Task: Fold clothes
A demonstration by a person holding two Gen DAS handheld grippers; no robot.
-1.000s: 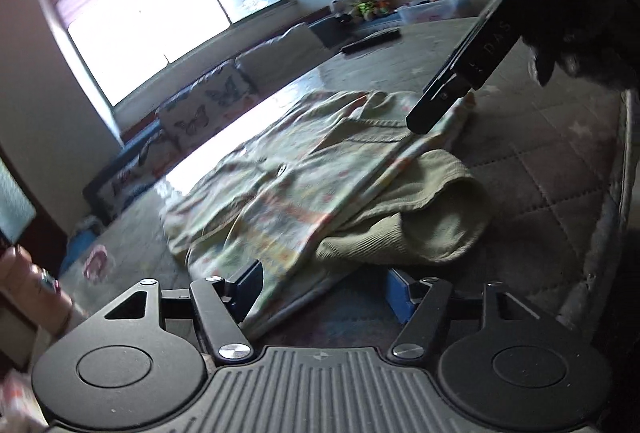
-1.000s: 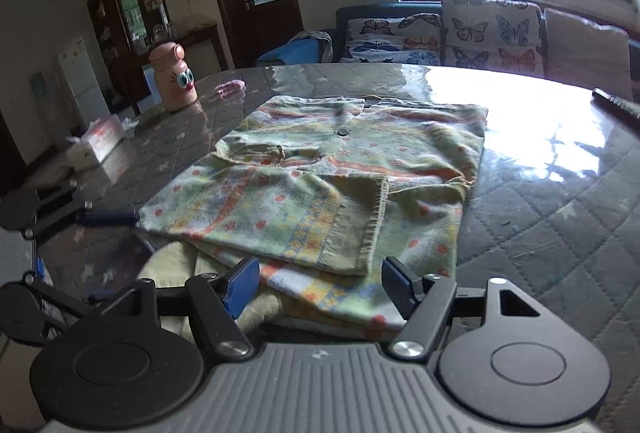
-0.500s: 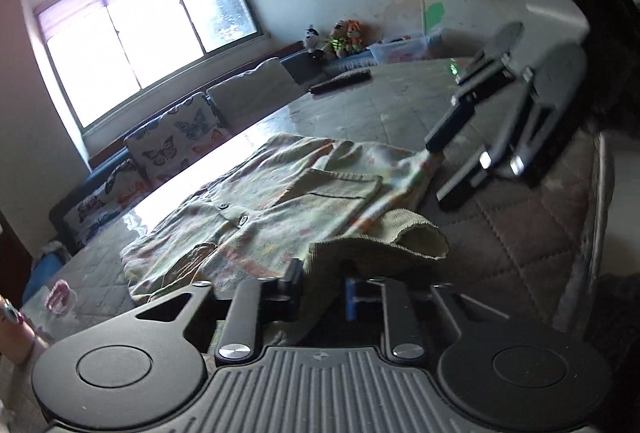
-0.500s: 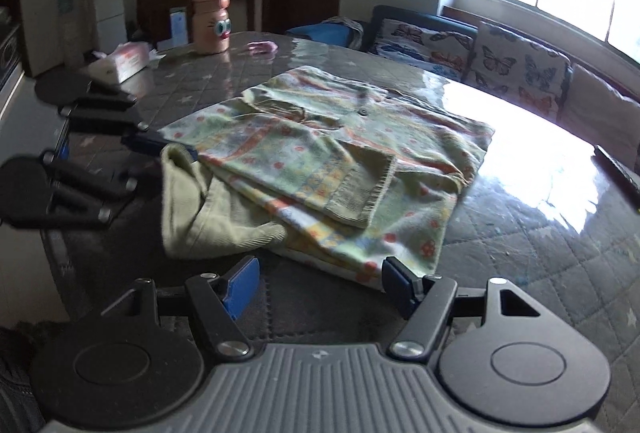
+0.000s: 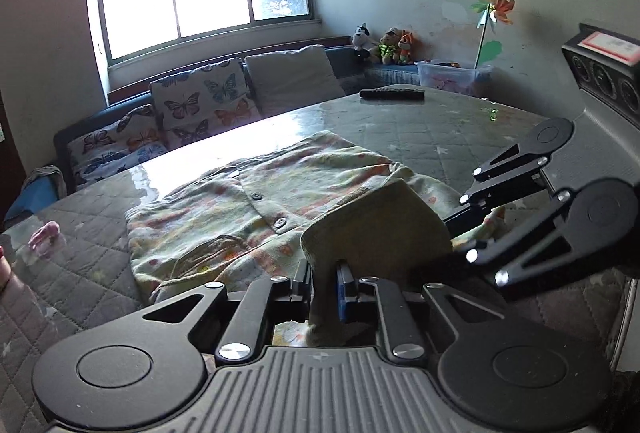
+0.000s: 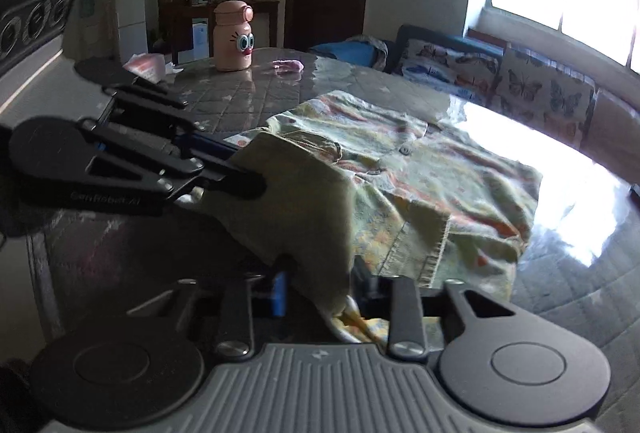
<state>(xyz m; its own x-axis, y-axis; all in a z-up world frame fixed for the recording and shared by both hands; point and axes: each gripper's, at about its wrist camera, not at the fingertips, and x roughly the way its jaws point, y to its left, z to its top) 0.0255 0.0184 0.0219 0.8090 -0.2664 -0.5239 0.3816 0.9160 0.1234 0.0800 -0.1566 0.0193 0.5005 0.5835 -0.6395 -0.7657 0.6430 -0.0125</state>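
A pale green patterned garment [image 5: 240, 217] [image 6: 440, 173] lies buttoned and spread on the quilted table [image 5: 440, 129]. Its near hem [image 5: 380, 229] [image 6: 296, 201], plain olive on the inside, is raised off the table between both grippers. My left gripper [image 5: 324, 281] [image 6: 248, 177] is shut on one end of that hem. My right gripper [image 6: 320, 289] [image 5: 460, 229] is closing its jaws on the other end, and the bunched cloth sits pressed between its pads. The two grippers are close together, side by side at the table's near edge.
A pink bottle with cartoon eyes [image 6: 233, 37], a tissue pack [image 6: 144, 65] and a small pink item [image 6: 288, 65] stand at one end of the table. A black remote [image 5: 392, 93] lies at the far end. A sofa with butterfly cushions [image 5: 196, 105] runs behind, under the window.
Both grippers went from open around the near hem to closed on it: the left first, the right just now. The hem has risen off the table, and both views have rolled level.
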